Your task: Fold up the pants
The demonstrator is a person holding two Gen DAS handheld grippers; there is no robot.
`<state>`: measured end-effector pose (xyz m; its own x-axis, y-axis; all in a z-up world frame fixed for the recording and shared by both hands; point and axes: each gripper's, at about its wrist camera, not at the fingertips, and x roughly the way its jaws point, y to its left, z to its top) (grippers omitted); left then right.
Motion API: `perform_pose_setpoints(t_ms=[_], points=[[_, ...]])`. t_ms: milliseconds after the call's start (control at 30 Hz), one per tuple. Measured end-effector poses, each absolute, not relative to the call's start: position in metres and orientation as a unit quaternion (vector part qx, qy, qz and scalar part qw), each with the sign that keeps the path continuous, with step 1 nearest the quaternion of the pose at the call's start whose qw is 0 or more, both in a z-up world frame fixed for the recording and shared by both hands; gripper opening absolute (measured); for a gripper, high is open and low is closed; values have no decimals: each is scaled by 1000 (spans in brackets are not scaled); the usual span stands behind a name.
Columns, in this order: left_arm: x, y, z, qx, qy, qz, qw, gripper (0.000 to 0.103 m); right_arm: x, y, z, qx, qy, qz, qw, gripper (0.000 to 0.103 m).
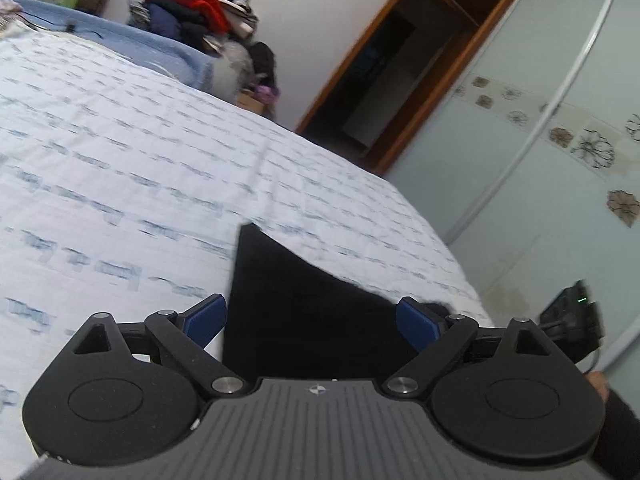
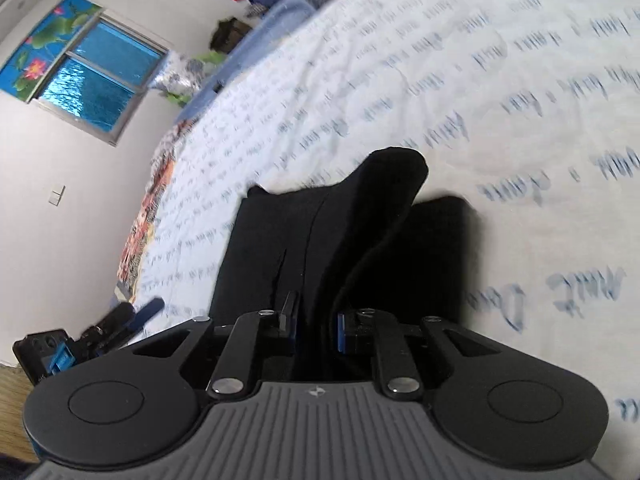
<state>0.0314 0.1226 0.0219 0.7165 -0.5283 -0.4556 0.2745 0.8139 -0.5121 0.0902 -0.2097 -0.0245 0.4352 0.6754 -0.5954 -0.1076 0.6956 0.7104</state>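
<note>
The black pants lie on the bed, on a white cover printed with rows of blue writing, near the edge that faces the wardrobe. The left claw has its two blue-padded fingers spread wide, one on either side of a pointed corner of the dark cloth; neither pad presses on the fabric, so it has hold of nothing. The right claw is drawn in close, its fingers nearly together with a bunched ridge of the pants running up between them, and it looks to be pinching that fold. Ahead of it the cloth humps up into a rounded lump, with a flatter layer spread beside it on the cover. From the right side the other claw shows low at the bed's edge. A heap of clothes, with something red on top, is piled beyond the far side of the bed, and a window with blue panes sits in the wall past it.
</note>
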Motion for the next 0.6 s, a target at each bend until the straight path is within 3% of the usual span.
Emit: perform_pose_setpoints(t_ms=[100,233,333,467,567,600], points=[[39,95,16,-190,311,-265,893,93,87,-208,-50,287,490,222,793,17],[53,56,-9,-123,364,-309,870,93,81,-222,-61,360,467,213,779,22],[59,50,-40,-113,392,-302,862,93,73,-241,-50,382,440,177,793,23],[51,50,-37,-100,380,-296,871,93,61,-249,-19,392,362,145,833,23],[50,46,-18,-102,366,-302,874,94,80,-220,-6,406,348,210,819,31],[50,45,-14,-96,354,-308,878,95,88,-210,-6,406,345,223,816,40]])
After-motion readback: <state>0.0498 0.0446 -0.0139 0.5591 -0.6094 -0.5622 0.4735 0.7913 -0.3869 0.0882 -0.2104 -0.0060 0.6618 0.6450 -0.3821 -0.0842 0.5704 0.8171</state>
